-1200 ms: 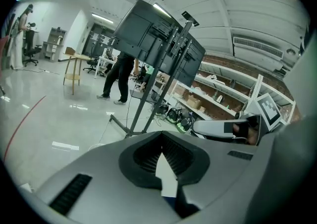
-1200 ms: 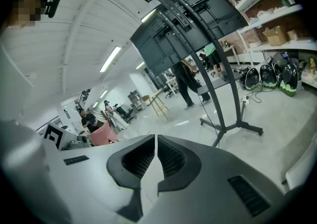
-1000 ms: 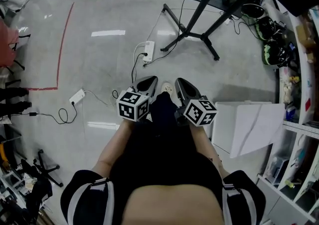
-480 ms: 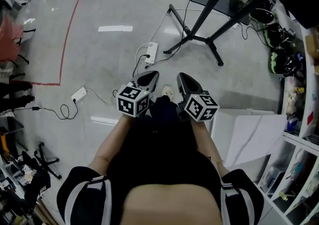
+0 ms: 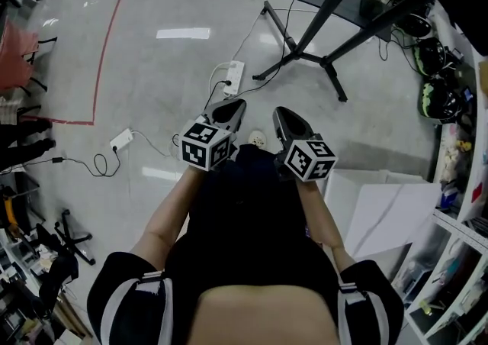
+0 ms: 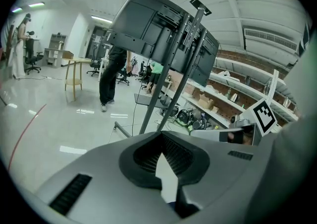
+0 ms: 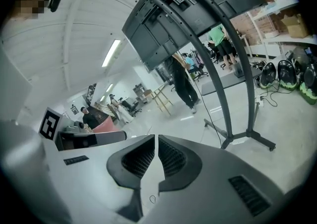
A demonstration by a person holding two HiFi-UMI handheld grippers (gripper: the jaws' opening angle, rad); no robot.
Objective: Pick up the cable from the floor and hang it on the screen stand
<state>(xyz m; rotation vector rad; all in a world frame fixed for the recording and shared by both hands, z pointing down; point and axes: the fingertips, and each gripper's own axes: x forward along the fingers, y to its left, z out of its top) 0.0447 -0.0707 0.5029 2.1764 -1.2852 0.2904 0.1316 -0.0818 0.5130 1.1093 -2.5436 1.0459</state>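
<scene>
I stand on a grey floor with both grippers held out at waist height. My left gripper [image 5: 229,107] [image 6: 161,138] is shut with nothing in it. The right gripper [image 5: 284,114] [image 7: 156,140] is shut and empty too. Just ahead of them a white power strip [image 5: 232,76] lies on the floor, and a thin black cable [image 5: 206,103] curls from it. Another black cable [image 5: 97,164] loops beside a white adapter [image 5: 120,140] at the left. The black screen stand [image 5: 305,53] [image 6: 166,79] [image 7: 225,89] rises ahead to the right, its screen [image 6: 158,34] [image 7: 188,15] overhead.
White boards [image 5: 381,198] lean by shelving with helmets [image 5: 431,61] on the right. A red tape line [image 5: 107,46] marks the floor at the left, with clutter [image 5: 46,259] along that edge. A person [image 6: 111,79] stands beyond the stand near a wooden stool [image 6: 74,77].
Both grippers have drifted a little forward towards the power strip and stand. Their jaws stay as they were.
</scene>
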